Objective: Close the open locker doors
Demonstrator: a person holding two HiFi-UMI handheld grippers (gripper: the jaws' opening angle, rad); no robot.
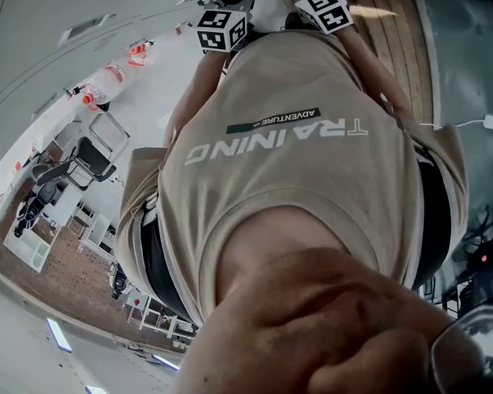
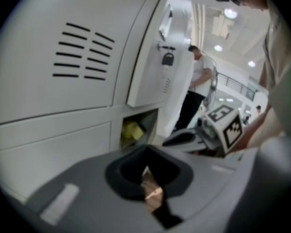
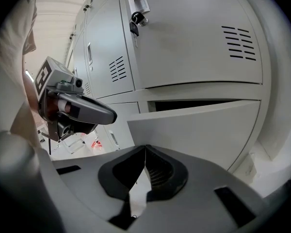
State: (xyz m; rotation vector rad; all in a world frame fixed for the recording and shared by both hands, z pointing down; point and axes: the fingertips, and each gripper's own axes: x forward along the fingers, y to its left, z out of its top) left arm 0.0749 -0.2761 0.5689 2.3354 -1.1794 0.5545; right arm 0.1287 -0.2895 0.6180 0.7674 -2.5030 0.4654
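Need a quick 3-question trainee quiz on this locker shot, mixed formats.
1. True or false: the right gripper is clamped on the ajar lower locker door.
2. What colour is the item in the open lower compartment? A yellow, B red, C blue.
3. Fill in: the left gripper has its jaws ___.
Key: 1 false, the gripper is empty and short of the door; 2 A; 3 together.

The person's beige shirt (image 1: 312,220) carries "TRAINING" in large pale letters, upside down in the head view, and above it a dark strip (image 1: 273,121) reading "ADVENTURE". The cubes (image 1: 223,29) on the left tool (image 2: 146,170) and right tool (image 3: 145,150) bear only black-and-white square codes.
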